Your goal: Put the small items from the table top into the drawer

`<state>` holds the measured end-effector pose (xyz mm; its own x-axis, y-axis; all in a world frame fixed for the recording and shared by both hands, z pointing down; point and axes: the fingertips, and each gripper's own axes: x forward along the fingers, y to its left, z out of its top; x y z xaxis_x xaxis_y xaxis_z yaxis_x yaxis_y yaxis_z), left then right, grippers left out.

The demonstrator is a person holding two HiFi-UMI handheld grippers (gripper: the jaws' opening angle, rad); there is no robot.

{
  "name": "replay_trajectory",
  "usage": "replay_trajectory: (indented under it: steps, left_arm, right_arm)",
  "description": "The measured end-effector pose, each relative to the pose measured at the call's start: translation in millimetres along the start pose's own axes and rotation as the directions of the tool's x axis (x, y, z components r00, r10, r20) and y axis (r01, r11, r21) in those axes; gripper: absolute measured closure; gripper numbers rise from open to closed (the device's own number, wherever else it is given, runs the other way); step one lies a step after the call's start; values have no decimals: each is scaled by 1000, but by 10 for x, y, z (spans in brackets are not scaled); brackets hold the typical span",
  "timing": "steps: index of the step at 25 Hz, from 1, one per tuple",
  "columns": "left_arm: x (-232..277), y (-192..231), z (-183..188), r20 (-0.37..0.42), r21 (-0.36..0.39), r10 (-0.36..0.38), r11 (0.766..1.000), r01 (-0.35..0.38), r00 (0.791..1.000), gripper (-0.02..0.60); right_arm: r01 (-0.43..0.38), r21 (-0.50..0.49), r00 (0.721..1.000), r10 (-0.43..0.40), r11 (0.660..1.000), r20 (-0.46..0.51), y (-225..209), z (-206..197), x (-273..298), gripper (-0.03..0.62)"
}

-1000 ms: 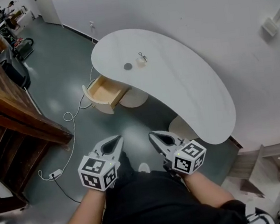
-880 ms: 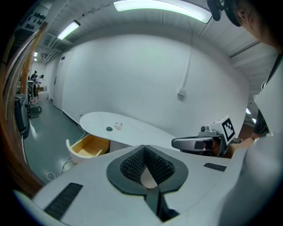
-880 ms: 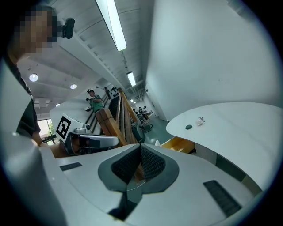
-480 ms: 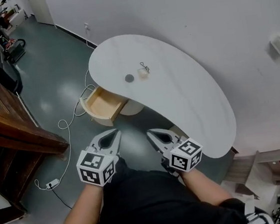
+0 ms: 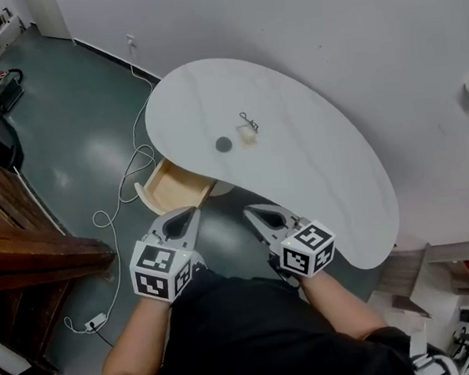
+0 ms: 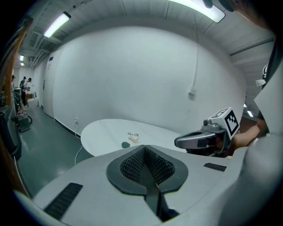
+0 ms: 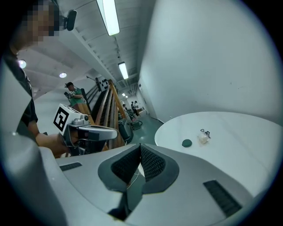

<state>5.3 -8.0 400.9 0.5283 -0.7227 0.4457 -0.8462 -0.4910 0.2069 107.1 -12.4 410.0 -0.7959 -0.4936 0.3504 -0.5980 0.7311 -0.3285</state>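
Note:
Three small items lie together on the white curved table point(image 5: 315, 156): a dark round disc point(image 5: 224, 144), a small pale block point(image 5: 248, 137) and a little black wire clip point(image 5: 249, 122). The same disc point(image 7: 187, 143) and block point(image 7: 203, 138) show ahead in the right gripper view. The wooden drawer point(image 5: 168, 192) stands pulled out under the table's near-left edge. My left gripper point(image 5: 189, 216) and right gripper point(image 5: 251, 214) are held side by side in front of the person's body, short of the table. Both are shut with nothing between the jaws.
A white cable point(image 5: 125, 186) snakes over the grey floor left of the table, ending at a power strip point(image 5: 97, 322). A brown wooden railing point(image 5: 31, 248) runs along the left. A white wall stands behind the table. Shelving point(image 5: 446, 268) sits at the lower right.
Both grippers have travelled toward the table together; the table, its items and the drawer now appear closer and lower in the head view. The jaws stayed shut.

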Motion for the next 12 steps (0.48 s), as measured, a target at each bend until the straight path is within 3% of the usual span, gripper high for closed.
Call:
replay_trajectory:
  steps: [5, 12]
  left_arm:
    - [105, 467, -11, -46, 28, -30, 999, 31, 998, 566]
    - [262, 737, -104, -110, 70, -102, 991, 110, 989, 566]
  right_arm:
    - [92, -14, 996, -92, 996, -22, -237, 73, 422, 597]
    - [161, -3, 987, -161, 987, -26, -454, 188, 772, 597]
